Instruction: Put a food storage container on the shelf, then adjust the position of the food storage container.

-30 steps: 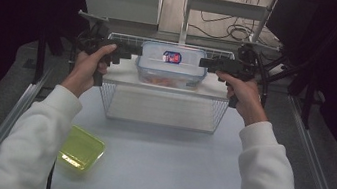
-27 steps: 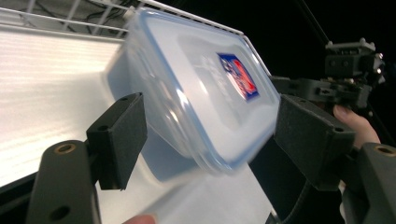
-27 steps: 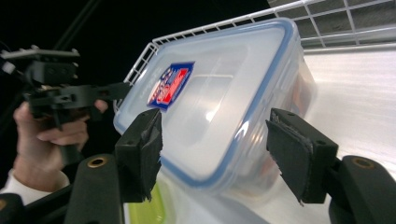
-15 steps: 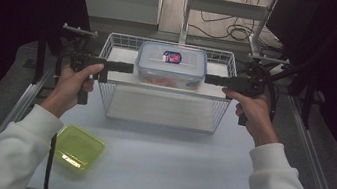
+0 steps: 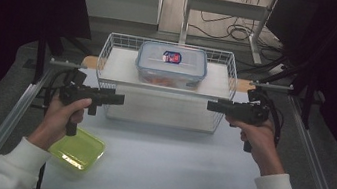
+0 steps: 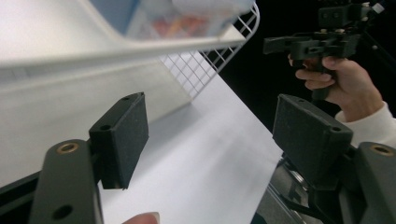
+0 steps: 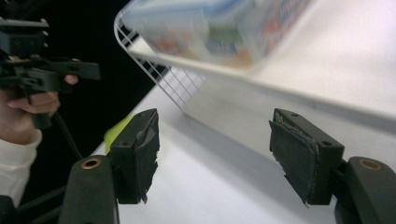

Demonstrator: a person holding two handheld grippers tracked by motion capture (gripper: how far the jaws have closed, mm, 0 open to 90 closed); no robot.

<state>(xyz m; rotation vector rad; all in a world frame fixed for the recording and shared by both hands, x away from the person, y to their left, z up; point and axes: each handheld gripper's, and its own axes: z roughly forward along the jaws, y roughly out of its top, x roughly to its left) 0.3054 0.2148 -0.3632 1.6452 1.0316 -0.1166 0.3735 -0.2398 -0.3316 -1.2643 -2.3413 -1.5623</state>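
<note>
the clear lidded container [image 5: 171, 64] sits on a white board [image 5: 120, 64] laid across the top of the wire basket [image 5: 107, 50], at the far middle of the counter [image 5: 171, 165]. the left claw [image 5: 117, 99] is held off the basket's near left corner, jaws wide with nothing between them. the right claw [image 5: 213, 105] faces it from the near right corner, also wide and empty — well apart from the container. a yellow-green lid [image 5: 77, 150] lies on the counter just beside the left hand [image 5: 59, 116].
</note>
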